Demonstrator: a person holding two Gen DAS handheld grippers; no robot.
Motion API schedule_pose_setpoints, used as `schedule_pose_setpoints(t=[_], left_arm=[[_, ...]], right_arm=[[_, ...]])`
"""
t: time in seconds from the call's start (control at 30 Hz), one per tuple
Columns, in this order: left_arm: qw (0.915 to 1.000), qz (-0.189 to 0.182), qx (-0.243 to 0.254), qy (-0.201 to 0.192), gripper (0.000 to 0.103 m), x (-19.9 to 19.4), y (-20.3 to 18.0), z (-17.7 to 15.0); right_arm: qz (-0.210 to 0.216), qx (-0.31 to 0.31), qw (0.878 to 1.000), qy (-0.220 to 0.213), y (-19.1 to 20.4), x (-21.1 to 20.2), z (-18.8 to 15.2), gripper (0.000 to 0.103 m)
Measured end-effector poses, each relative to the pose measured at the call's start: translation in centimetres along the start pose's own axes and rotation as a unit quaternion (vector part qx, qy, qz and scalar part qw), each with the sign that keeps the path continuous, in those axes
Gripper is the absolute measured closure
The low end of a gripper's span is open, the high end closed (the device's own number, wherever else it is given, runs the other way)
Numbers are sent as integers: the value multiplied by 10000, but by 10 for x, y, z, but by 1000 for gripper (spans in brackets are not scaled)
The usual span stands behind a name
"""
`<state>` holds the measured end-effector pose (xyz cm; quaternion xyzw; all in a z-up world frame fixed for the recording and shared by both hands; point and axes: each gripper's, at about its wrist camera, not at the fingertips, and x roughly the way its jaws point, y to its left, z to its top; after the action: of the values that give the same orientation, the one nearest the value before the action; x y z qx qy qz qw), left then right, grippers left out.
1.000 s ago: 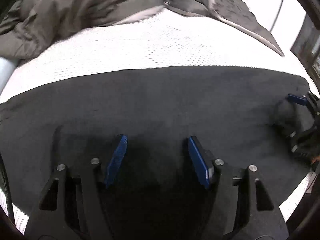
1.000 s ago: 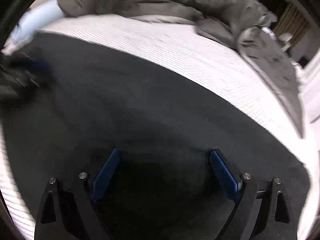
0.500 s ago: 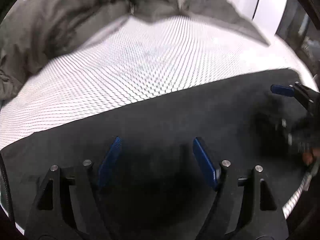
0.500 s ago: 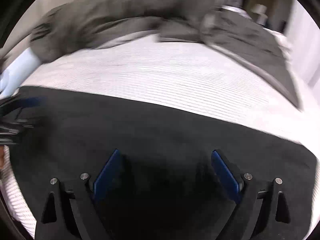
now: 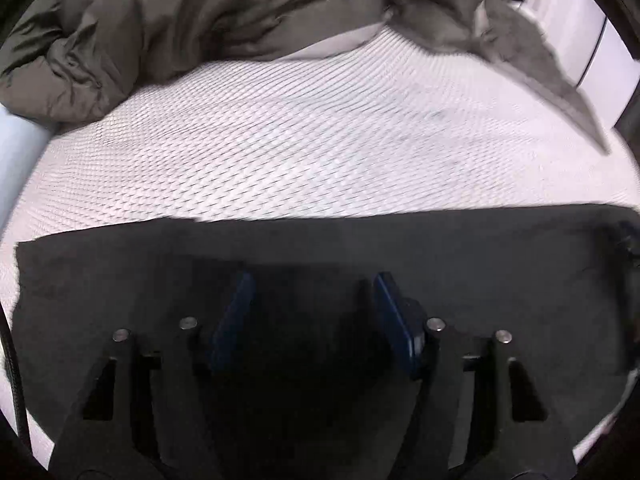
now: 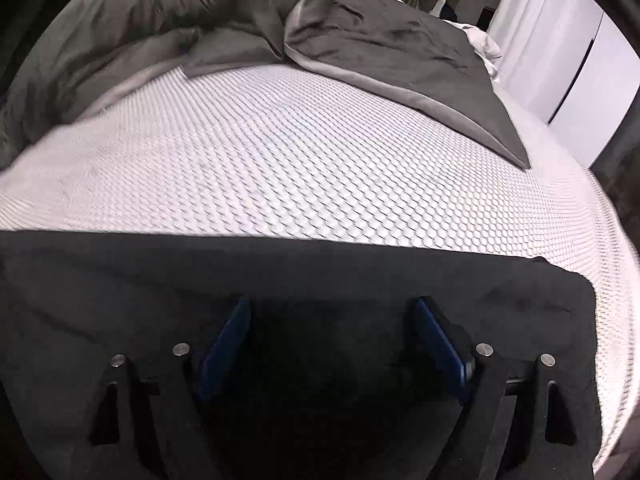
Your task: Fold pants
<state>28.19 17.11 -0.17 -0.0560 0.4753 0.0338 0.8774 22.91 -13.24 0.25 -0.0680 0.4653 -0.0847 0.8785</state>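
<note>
Black pants (image 5: 120,280) lie spread flat across the near part of a white mesh-patterned mattress (image 5: 300,140), with their far edge running straight from left to right. My left gripper (image 5: 312,280) hovers low over the dark cloth. Its blue pads (image 5: 236,312) stand apart and its jaws are closing, with only the flat fabric beneath them. In the right wrist view the pants (image 6: 100,280) end in a rounded corner at the right. There my right gripper (image 6: 332,308) sits over them with its jaws wide and closing, gripping nothing.
A crumpled grey duvet (image 5: 160,20) is heaped along the far side of the mattress (image 6: 300,160), and one corner of the duvet (image 6: 400,48) drapes down to the right. White cabinet doors (image 6: 560,60) stand at the right. A pale blue rounded edge (image 5: 16,140) shows at the left.
Both cameras have pulled back and up: more mattress shows and the pants' far edge sits lower. The right view has rolled level. Each gripper has left the other's view. Both jaws have narrowed slightly.
</note>
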Motion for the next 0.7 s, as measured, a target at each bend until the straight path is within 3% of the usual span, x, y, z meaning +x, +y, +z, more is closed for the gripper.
schedule_pose_setpoints(t=[0.1,0.17,0.2,0.27,0.33,0.37,0.4,0.47,0.5,0.57,0.63,0.7], left_arm=[[9983,-502,277,-123,43,-2,-44,0],[9959,-691,586,6,43,14,-86,1],[9952,-664,708,102,42,19,-103,-2],[9949,-435,870,267,42,36,-115,-3],[9955,-609,689,216,43,33,-101,-3],[9966,-555,578,203,51,31,-87,-2],[9976,-497,457,169,52,29,-73,-1],[9994,282,126,146,51,24,-39,0],[9991,397,-46,122,51,21,-24,-1],[9994,135,-271,160,51,10,5,-3],[9999,-7,-131,12,51,-12,20,-10],[9994,231,96,-232,51,-33,36,-17]], right_arm=[[996,-297,9942,-260,46,-17,4,17],[1351,-507,9892,-249,73,-16,7,17],[1366,-630,9885,-172,93,-12,6,17],[988,-897,9910,70,116,-2,0,17],[563,-940,9939,102,106,5,-3,17],[481,-839,9952,126,98,4,-3,17],[298,-743,9967,136,86,2,-3,16],[-38,-596,9981,161,58,6,-2,13],[-13,-454,9988,172,38,10,4,12],[76,-186,9995,225,12,15,8,12],[23,-38,9999,150,-6,6,6,12],[297,8,9996,6,-14,-8,7,12]])
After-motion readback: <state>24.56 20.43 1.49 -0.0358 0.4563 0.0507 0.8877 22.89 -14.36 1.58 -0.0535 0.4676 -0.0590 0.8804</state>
